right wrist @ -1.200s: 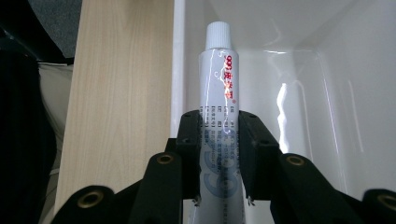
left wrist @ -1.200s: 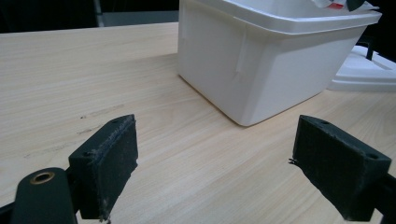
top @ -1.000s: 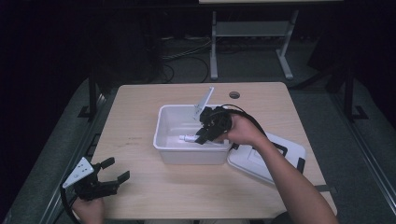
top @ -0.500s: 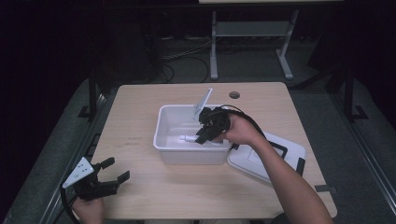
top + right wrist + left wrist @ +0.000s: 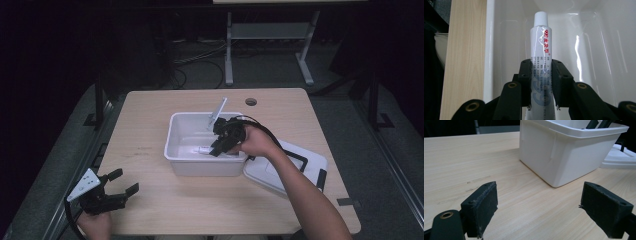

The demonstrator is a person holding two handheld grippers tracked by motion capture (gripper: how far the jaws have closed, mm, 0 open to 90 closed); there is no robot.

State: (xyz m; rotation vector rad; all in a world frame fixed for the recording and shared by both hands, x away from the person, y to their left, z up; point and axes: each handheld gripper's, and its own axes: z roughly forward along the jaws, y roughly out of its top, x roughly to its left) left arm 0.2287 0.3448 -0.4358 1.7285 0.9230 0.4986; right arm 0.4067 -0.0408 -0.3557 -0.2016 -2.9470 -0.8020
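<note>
One white tube (image 5: 541,65), red print, capped end toward top of frame, inside white bin (image 5: 180,131) at centre of high view. Right gripper (image 5: 541,82) clamped on tube's lower half. Bin lid (image 5: 290,167) on table (image 5: 150,115) right of bin. Left gripper (image 5: 539,210) at lower left, jaws wide apart, nothing between.

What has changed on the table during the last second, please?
Almost nothing has visibly changed. The right gripper stays shut on the white tube inside the white tub. The left gripper remains open near the front left corner of the table, holding nothing. The lid still lies beside the tub.
</note>
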